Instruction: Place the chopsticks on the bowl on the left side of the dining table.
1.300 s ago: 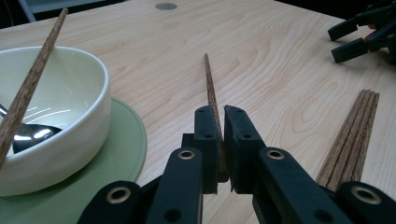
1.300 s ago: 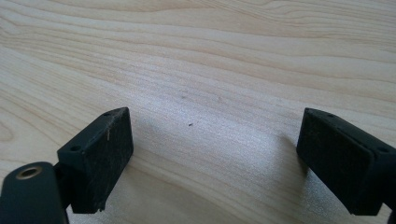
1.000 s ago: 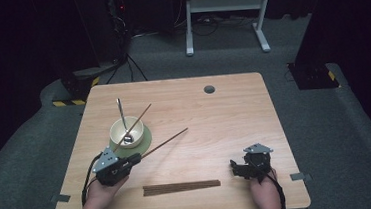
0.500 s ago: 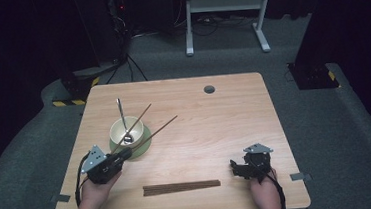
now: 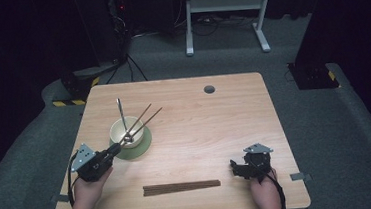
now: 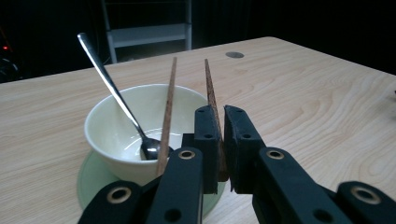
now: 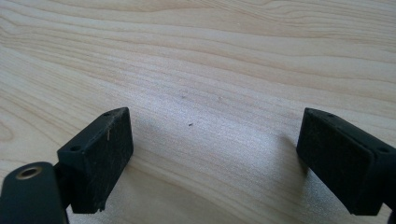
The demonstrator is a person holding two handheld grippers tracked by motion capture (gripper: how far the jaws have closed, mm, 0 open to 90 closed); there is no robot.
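The chopstick (image 6: pixel 211 100) in my left gripper (image 6: pixel 219 140) is pinched between the two black pads near its lower end; from there it slants up and away over the rim of the cream bowl (image 6: pixel 112 135). Jaws closed right down on it — only the stick's thickness keeps the pads apart. In the high view this chopstick (image 5: pixel 147 121) runs from the left gripper (image 5: pixel 116 148) up and to the right across the bowl (image 5: pixel 120 132).

A second chopstick (image 6: pixel 167 116) leans in the bowl just beside the held one, its lower end inside. A metal spoon (image 6: pixel 109 88) also stands in the bowl, head on the bottom, handle tilted away to the far left. Bowl sits on a pale green saucer (image 6: pixel 88 179), at the left half of the wooden table (image 5: pixel 215 127).

Near the front edge, between my hands, lies a bundle of dark chopsticks (image 5: pixel 181 187), flat, parallel to the edge.

Right gripper (image 7: pixel 212 158) — jaws wide apart, nothing between them, bare wood beneath. High view has it (image 5: pixel 236 166) at the table's front right.
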